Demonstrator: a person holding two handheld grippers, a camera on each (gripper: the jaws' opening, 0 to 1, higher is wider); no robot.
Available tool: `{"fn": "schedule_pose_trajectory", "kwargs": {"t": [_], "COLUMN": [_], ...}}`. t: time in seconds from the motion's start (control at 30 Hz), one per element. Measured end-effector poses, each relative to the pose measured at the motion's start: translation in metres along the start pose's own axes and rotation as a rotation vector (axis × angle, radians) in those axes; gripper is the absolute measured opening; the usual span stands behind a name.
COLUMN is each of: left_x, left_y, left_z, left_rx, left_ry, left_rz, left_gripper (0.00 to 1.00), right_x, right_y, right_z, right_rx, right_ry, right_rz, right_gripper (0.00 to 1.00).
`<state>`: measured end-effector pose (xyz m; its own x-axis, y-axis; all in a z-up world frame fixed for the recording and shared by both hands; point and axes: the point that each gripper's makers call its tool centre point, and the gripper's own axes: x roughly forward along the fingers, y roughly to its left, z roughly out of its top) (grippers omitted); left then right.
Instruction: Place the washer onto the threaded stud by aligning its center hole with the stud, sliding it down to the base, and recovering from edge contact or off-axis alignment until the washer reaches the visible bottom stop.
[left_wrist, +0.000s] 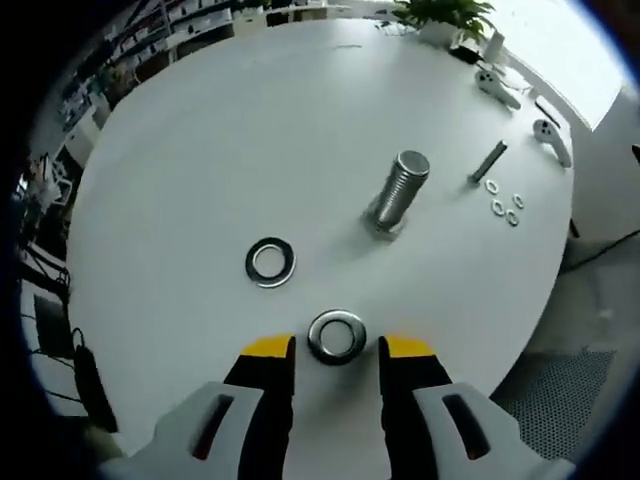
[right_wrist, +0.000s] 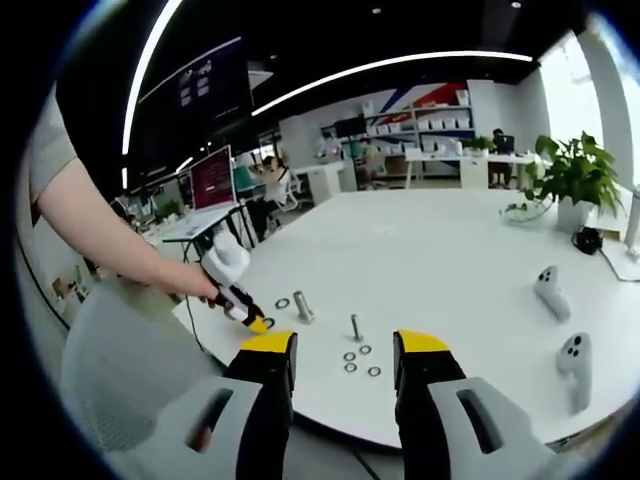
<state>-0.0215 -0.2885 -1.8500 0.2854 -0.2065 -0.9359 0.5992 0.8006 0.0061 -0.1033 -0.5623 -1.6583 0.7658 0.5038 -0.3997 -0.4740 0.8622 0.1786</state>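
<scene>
Your left gripper (right_wrist: 262, 324) tip is too small in the right gripper view to tell whether it grips the washer (right_wrist: 268, 323). Stud (right_wrist: 302, 306) threads unreadable there. Plant (left_wrist: 446, 14) is cropped by the left gripper view's top edge. Small washers (left_wrist: 504, 204) beside the thin bolt (left_wrist: 488, 162): blurred, holes barely resolved.

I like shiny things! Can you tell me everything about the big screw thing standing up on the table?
The threaded stud is a thick, silvery metal post with fine ridges winding round its sides and a flat round top. It stands upright on the white table, base down, with nothing on it yet. Two large washers lie apart from it, one nearer the middle, one between the tips of the open left claw. In the right gripper view it looks tiny and far off.
</scene>
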Motion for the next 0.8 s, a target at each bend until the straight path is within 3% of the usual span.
{"fn": "schedule_pose_trajectory", "kwargs": {"t": [0.03,0.23,0.53,0.67,0.8], "left_x": [0.0001,0.0014,0.0019,0.0037,0.0027], "left_y": [-0.0008,-0.0019,-0.0035,-0.0008,-0.0016], "left_z": [-0.0008,0.0016,0.0031,0.0040,0.0036], "left_rx": [0.028,0.006,0.049,0.062,0.083], "left_ry": [0.010,0.048,0.153,0.163,0.171], "left_rz": [0.004,-0.011,-0.029,-0.029,-0.032], "left_gripper": [0.31,0.30,0.29,0.21,0.21], "right_x": [0.0001,-0.0002,0.0004,0.0003,0.0003], "right_y": [0.0000,0.0000,0.0002,0.0000,-0.0003], "right_z": [0.0002,0.0004,0.0008,0.0007,0.0009], "right_rx": [0.000,0.001,0.002,0.003,0.002], "right_ry": [-0.001,-0.003,-0.005,-0.004,-0.005], "right_rz": [0.001,-0.001,0.000,-0.001,-0.002], "right_gripper": [0.41,0.40,0.40,0.40,0.40]}}
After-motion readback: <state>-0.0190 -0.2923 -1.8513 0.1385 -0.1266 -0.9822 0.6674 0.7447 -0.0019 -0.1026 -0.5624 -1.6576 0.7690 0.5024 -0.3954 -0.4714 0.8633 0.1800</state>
